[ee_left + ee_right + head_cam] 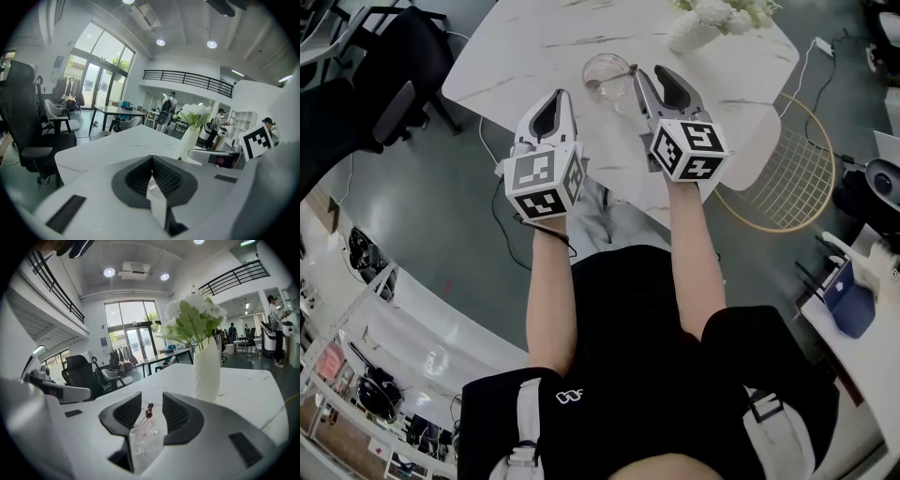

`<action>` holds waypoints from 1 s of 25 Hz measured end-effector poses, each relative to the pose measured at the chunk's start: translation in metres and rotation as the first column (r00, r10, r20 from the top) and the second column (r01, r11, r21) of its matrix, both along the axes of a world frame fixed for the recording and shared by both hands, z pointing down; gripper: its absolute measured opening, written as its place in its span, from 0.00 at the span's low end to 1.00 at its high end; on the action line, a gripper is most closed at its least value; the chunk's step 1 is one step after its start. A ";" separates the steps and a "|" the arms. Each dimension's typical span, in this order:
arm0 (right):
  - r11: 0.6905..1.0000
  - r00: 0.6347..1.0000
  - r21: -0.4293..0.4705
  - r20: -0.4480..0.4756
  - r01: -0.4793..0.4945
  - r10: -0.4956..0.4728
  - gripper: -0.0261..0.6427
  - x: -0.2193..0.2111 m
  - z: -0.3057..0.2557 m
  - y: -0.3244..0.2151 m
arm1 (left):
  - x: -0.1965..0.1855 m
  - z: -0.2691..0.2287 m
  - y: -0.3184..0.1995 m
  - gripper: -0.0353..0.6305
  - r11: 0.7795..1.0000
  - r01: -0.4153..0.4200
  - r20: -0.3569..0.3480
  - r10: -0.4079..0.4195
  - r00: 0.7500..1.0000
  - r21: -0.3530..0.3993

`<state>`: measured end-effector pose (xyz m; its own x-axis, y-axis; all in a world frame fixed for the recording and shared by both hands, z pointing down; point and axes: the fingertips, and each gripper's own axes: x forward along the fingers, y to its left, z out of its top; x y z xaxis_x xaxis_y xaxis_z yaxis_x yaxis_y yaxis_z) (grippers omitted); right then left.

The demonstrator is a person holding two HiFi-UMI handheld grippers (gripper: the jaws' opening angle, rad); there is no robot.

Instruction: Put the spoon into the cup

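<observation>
A clear glass cup (605, 75) stands on the white marble table (534, 47). The spoon (628, 70) stands inside it, its handle leaning over the rim toward my right gripper (648, 71). In the right gripper view the cup (143, 434) and the spoon's dark beaded end (149, 409) show through the gap of that gripper (151, 401), which is open; no pad touches the spoon. My left gripper (563, 94) hovers to the left of the cup, nearer the table's front edge. Its jaws (151, 158) meet at the tips, with nothing held.
A white vase of white flowers (694, 33) stands at the table's back, behind the cup. A gold wire chair (802, 173) sits right of the table and a black office chair (394, 84) left of it. People stand far off in the room.
</observation>
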<state>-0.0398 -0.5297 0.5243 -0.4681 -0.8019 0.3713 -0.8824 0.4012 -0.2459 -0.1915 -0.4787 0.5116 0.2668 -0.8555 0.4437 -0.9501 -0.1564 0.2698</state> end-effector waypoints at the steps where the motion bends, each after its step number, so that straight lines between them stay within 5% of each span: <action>1: 1.000 1.000 0.016 0.006 -0.005 0.005 0.25 0.004 -0.007 0.001 | 0.004 -0.006 0.001 0.08 1.000 -0.003 0.000 0.003 1.000 0.015; 10: 0.988 0.998 0.156 0.068 0.007 -0.018 0.05 0.043 -0.073 0.042 | 0.043 -0.058 0.033 0.08 0.990 -0.002 -0.006 0.003 1.000 0.143; 17: 0.959 0.992 0.282 0.108 0.037 -0.070 0.05 0.060 -0.136 0.076 | 0.059 -0.122 0.060 0.08 0.957 0.017 0.018 -0.024 1.000 0.290; 25: 0.905 0.988 0.408 0.031 0.124 -0.149 0.05 0.063 -0.194 0.102 | 0.066 -0.178 0.075 0.08 0.914 0.033 0.033 -0.051 0.998 0.405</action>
